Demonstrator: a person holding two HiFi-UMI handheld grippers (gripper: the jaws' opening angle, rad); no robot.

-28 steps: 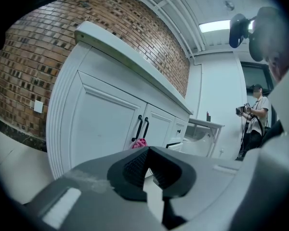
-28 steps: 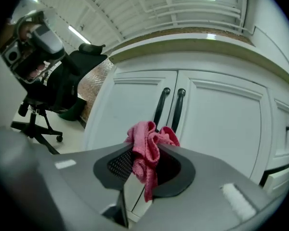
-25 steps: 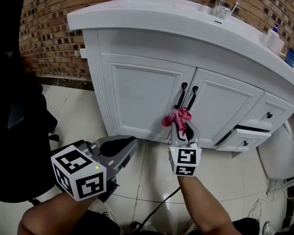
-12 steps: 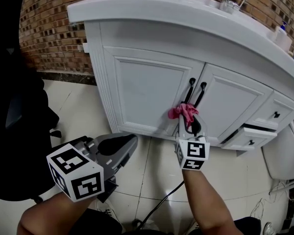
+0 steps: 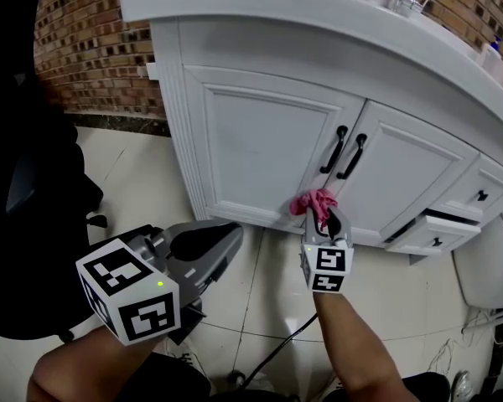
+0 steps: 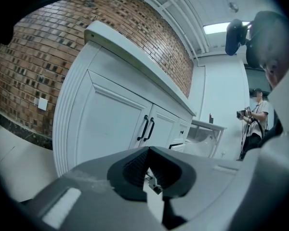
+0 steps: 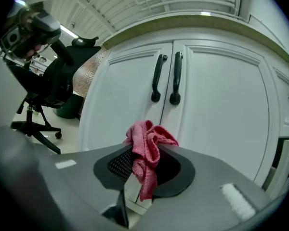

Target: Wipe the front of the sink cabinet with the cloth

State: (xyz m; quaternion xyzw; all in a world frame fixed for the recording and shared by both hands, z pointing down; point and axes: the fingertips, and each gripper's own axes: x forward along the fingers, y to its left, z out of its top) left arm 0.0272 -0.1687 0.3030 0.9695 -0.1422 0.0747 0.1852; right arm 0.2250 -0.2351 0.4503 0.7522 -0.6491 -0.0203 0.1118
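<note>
A white sink cabinet (image 5: 268, 141) with two doors and two black handles (image 5: 346, 153) fills the upper head view. My right gripper (image 5: 321, 214) is shut on a crumpled pink cloth (image 5: 313, 203), which sits against the bottom of the doors near their meeting line. In the right gripper view the cloth (image 7: 147, 150) bunches out of the jaws, below the handles (image 7: 166, 78). My left gripper (image 5: 218, 243) hangs low over the floor, left of the cabinet's base, with its jaws closed on nothing. The left gripper (image 6: 151, 174) faces the cabinet (image 6: 106, 124) from the side.
Small drawers (image 5: 479, 195) sit at the cabinet's right, one drawer (image 5: 427, 233) slightly pulled out. A black office chair (image 5: 25, 191) stands at the left. A brick wall (image 5: 92, 48) runs behind. A cable (image 5: 277, 350) lies on the tiled floor. A person (image 6: 253, 117) stands far off.
The right gripper with the cloth has moved down the cabinet front, from just under the handles to the bottom of the doors. The left gripper stayed nearly still.
</note>
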